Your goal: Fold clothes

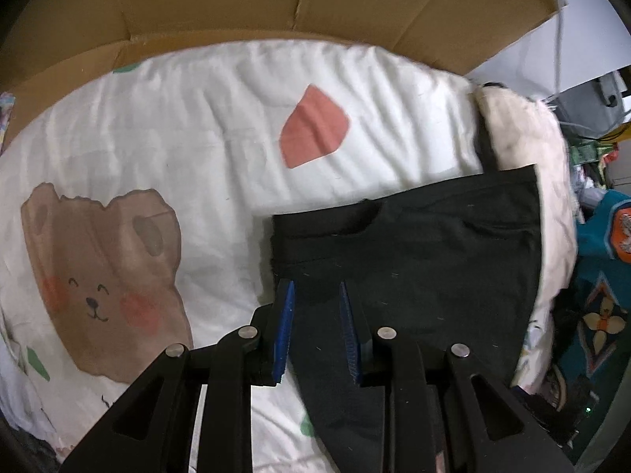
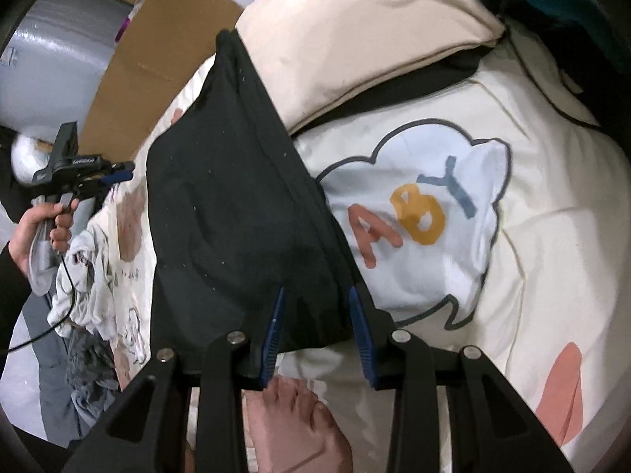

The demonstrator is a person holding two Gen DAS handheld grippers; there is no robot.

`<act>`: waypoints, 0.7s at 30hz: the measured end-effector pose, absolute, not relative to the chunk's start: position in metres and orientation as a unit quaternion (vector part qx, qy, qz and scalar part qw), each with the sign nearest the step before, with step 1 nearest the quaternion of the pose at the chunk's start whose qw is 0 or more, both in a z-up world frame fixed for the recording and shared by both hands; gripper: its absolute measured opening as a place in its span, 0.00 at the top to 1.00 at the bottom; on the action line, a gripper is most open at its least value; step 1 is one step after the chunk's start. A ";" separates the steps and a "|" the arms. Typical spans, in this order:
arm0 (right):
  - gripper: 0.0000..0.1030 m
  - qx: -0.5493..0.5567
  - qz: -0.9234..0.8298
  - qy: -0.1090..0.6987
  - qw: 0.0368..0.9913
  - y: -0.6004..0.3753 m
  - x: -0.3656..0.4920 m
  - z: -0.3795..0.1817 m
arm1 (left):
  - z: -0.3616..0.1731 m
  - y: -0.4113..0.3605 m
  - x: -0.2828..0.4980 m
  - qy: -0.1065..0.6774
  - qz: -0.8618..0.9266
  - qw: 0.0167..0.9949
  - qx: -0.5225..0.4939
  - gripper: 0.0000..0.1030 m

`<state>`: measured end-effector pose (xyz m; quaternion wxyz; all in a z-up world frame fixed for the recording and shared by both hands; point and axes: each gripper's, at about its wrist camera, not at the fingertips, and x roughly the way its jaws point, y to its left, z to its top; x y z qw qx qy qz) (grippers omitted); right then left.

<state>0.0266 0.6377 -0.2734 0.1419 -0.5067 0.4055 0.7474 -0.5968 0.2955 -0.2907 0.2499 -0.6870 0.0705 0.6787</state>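
I am looking down past my right gripper, whose blue pads are standing apart over the near corner of the black garment; the cloth is lying between them, but I cannot tell whether they are pressing it. My left gripper is hovering at the garment's left edge with its fingers spread and nothing pinched. The garment is lying flat in a rough rectangle on the cartoon-print quilt, with a cream pillow beyond it. Farther off, a cardboard sheet is leaning behind the bed. My worry is that closing here could catch the quilt along with the garment, or take only the top layer, so the fold would be dragging apart and skewing as I lift.
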 end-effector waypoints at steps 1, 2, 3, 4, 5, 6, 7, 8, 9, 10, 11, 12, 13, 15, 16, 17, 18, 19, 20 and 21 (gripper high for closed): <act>0.69 -0.513 0.751 0.392 0.139 0.637 0.024 -0.274 | -0.296 0.297 -0.598 0.073 0.678 0.253 -0.686 0.77; 0.69 -0.518 0.752 0.383 0.139 0.637 0.021 -0.275 | -0.301 0.297 -0.599 0.073 0.680 0.256 -0.683 0.77; 0.69 -0.521 0.751 0.379 0.142 0.637 0.019 -0.277 | -0.307 0.296 -0.602 0.070 0.680 0.254 -0.684 0.77; 0.69 -0.525 0.750 0.377 0.144 0.637 0.017 -0.278 | -0.312 0.295 -0.604 0.066 0.681 0.252 -0.684 0.77; 0.69 -0.528 0.748 0.376 0.145 0.636 0.015 -0.280 | -0.318 0.293 -0.607 0.061 0.681 0.249 -0.686 0.77; 0.69 -0.532 0.746 0.373 0.145 0.635 0.014 -0.281 | -0.326 0.292 -0.611 0.053 0.679 0.243 -0.691 0.77; 0.69 -0.536 0.745 0.370 0.146 0.634 0.013 -0.282 | -0.334 0.290 -0.615 0.047 0.678 0.240 -0.693 0.77; 0.69 -0.542 0.740 0.370 0.147 0.633 0.012 -0.284 | -0.339 0.290 -0.619 0.044 0.676 0.242 -0.694 0.77; 0.69 -0.548 0.734 0.373 0.148 0.632 0.012 -0.286 | -0.343 0.290 -0.623 0.039 0.675 0.243 -0.696 0.77; 0.69 -0.555 0.727 0.375 0.151 0.632 0.012 -0.288 | -0.347 0.289 -0.627 0.035 0.673 0.244 -0.698 0.77; 0.69 -0.563 0.719 0.377 0.153 0.633 0.012 -0.291 | -0.349 0.289 -0.630 0.029 0.671 0.244 -0.699 0.77; 0.69 -0.572 0.712 0.376 0.155 0.632 0.012 -0.293 | -0.348 0.288 -0.633 0.025 0.671 0.245 -0.700 0.77; 0.69 -0.581 0.707 0.372 0.155 0.631 0.011 -0.293 | -0.345 0.288 -0.635 0.025 0.672 0.246 -0.698 0.77; 0.69 -0.596 0.706 0.353 0.148 0.628 0.008 -0.289 | -0.336 0.284 -0.635 0.032 0.675 0.252 -0.693 0.77; 0.69 -0.601 0.707 0.344 0.144 0.627 0.006 -0.286 | -0.332 0.282 -0.634 0.032 0.675 0.256 -0.691 0.77; 0.69 -0.604 0.709 0.336 0.140 0.627 0.004 -0.282 | -0.329 0.279 -0.633 0.028 0.674 0.260 -0.691 0.77; 0.69 -0.605 0.711 0.330 0.138 0.627 0.002 -0.278 | -0.323 0.274 -0.630 0.024 0.674 0.263 -0.690 0.77; 0.69 -0.605 0.715 0.323 0.135 0.627 0.000 -0.273 | -0.318 0.268 -0.626 0.021 0.676 0.264 -0.687 0.77; 0.69 -0.603 0.719 0.318 0.133 0.628 -0.002 -0.269 | -0.313 0.263 -0.621 0.021 0.679 0.263 -0.685 0.77; 0.69 -0.600 0.725 0.313 0.129 0.627 -0.004 -0.265 | -0.308 0.258 -0.615 0.021 0.680 0.262 -0.684 0.77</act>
